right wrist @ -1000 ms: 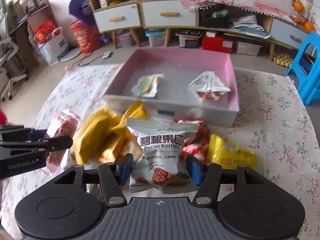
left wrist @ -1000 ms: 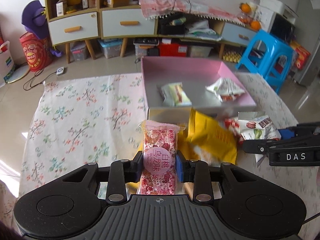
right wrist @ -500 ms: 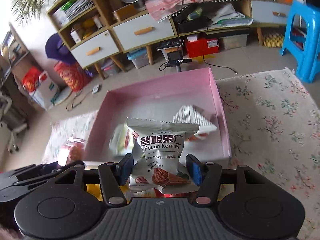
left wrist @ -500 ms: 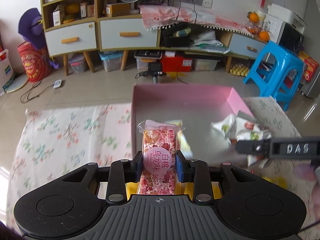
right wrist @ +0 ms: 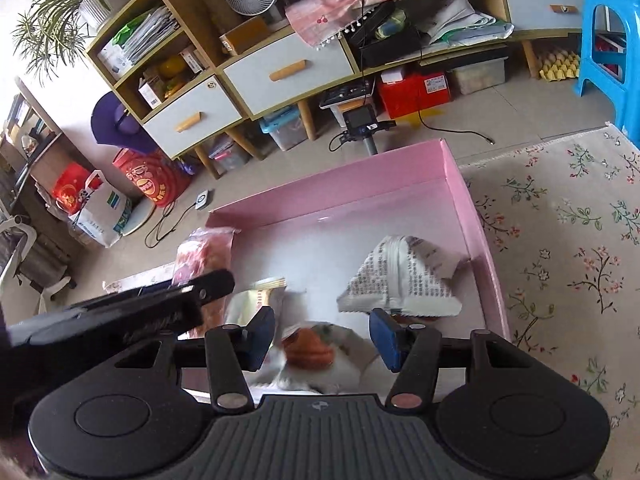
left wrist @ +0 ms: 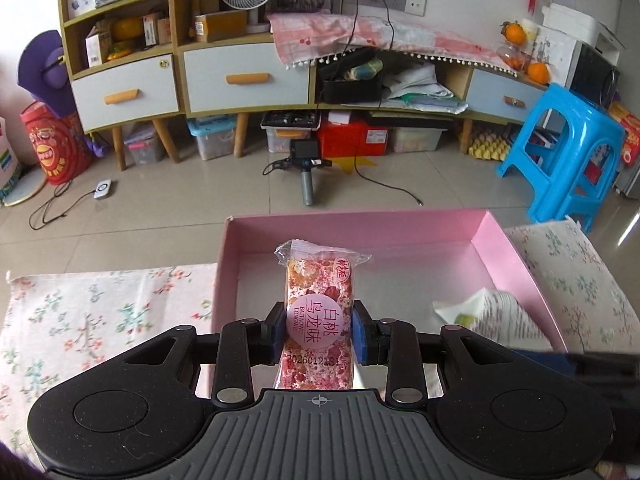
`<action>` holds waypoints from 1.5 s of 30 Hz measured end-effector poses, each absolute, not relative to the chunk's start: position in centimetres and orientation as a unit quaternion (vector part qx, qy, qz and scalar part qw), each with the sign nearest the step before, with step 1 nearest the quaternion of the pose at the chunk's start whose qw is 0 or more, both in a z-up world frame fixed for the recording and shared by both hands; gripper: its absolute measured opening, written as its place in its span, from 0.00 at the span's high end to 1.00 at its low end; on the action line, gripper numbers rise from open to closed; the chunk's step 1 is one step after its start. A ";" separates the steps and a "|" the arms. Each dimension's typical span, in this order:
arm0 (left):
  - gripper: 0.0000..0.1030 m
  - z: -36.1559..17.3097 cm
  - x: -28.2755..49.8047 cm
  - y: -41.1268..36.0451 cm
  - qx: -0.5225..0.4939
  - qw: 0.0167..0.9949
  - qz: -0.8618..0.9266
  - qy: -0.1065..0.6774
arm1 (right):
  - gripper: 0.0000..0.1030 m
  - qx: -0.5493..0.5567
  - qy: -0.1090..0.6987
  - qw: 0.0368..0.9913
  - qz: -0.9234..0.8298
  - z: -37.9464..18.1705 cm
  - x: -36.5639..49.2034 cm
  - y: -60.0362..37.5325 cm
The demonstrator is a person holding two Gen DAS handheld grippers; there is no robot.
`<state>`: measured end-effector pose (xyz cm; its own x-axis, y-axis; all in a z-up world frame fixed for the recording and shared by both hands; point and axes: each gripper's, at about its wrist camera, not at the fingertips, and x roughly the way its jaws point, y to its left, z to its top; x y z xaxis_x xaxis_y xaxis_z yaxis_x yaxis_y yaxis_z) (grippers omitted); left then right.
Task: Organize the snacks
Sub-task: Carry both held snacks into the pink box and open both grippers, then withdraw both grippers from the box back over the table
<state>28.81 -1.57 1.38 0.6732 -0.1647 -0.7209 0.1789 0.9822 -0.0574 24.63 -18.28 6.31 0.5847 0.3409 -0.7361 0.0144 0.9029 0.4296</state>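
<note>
My left gripper [left wrist: 320, 332] is shut on a pink flaky snack bar [left wrist: 320, 292], held upright over the near left part of the pink box [left wrist: 360, 224]. The right wrist view shows that bar [right wrist: 204, 252] and the left gripper [right wrist: 212, 284] side-on at the left. My right gripper [right wrist: 324, 340] hangs over the box's near side [right wrist: 472, 216]; its jaws are closing. Between and below them, blurred, is the white pecan packet [right wrist: 316, 348], clear of both pads. A white printed packet [right wrist: 400, 276] and a pale wrapped snack [right wrist: 260, 296] lie in the box.
The box stands on a floral cloth [left wrist: 100, 312] that spreads left and right [right wrist: 560, 240]. Beyond the box on the tiled floor are a small camera on a stand [left wrist: 306, 160], cables, a blue stool [left wrist: 560, 152] and a low cabinet [left wrist: 240, 76].
Both grippers moved forward from the snack pile to over the pink box. The pecan packet, gripped upright before, now sits lower and blurred, free of the right pads.
</note>
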 end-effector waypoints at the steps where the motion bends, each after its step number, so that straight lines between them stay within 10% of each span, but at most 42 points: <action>1: 0.71 1.2 29.1 -1.7 0.007 0.915 -0.091 0.392 | 0.56 0.199 0.447 0.867 0.093 6.2 24.8 -18.5; 45: 0.19 4.4 17.9 2.7 -0.015 0.923 -0.073 0.378 | 0.20 0.130 0.429 0.891 0.064 12.1 17.4 -18.9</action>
